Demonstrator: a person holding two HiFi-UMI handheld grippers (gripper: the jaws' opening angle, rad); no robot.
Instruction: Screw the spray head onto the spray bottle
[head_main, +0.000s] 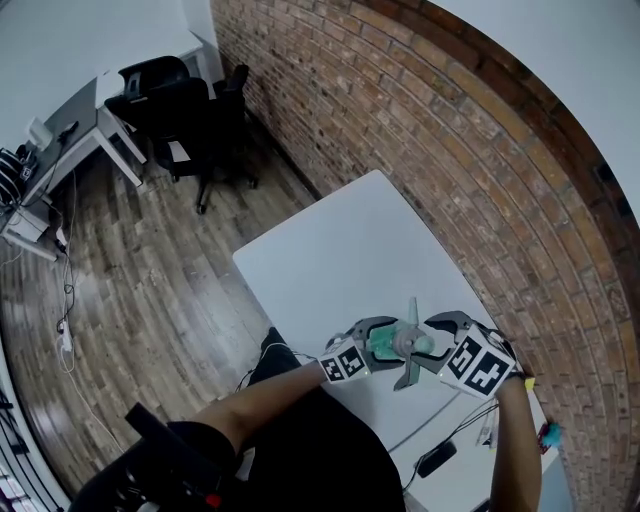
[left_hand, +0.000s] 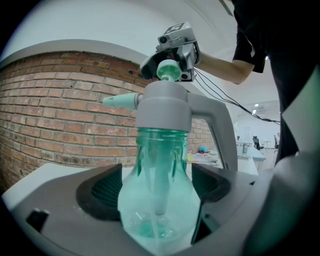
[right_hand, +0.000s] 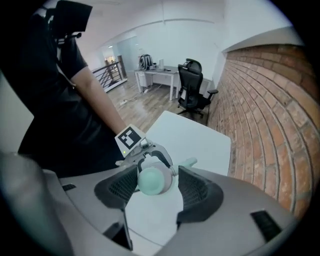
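Far to my left the wooden floor (head_main: 150, 270) lies open, with black office chairs (head_main: 180, 110) well away near the back wall. The white counter (head_main: 340, 260) starts at a long left edge that runs toward me, and its far corner points away beside the brick wall (head_main: 450, 160). Most of its top beyond my grippers is bare.

My left gripper (left_hand: 156, 187) has its jaws spread wide and pressed on the round lower body of the spray bottle (left_hand: 160, 150). The green, see-through bottle fills the whole gap, with a pad against each flank. From above, the bottle lies crosswise over the near part of the counter, inside both side edges.

The grey spray head (left_hand: 165, 107) sits on the bottle's neck. Its nozzle (left_hand: 120, 101) sticks out to one side and its handle curves down the other. I cannot tell how far the thread has turned.

Next comes the pale green knob (right_hand: 151, 181) on top of the head, which sits between the jaws of my right gripper (right_hand: 152, 187). These jaws are only partly apart. One pad is at the knob and a thin gap shows at the other, so they surround the knob without clamping it.

Under my right forearm some cables (head_main: 440, 430) trail across the counter's near end. Past them the brick wall runs close along the counter's right edge, leaving little room on that side.
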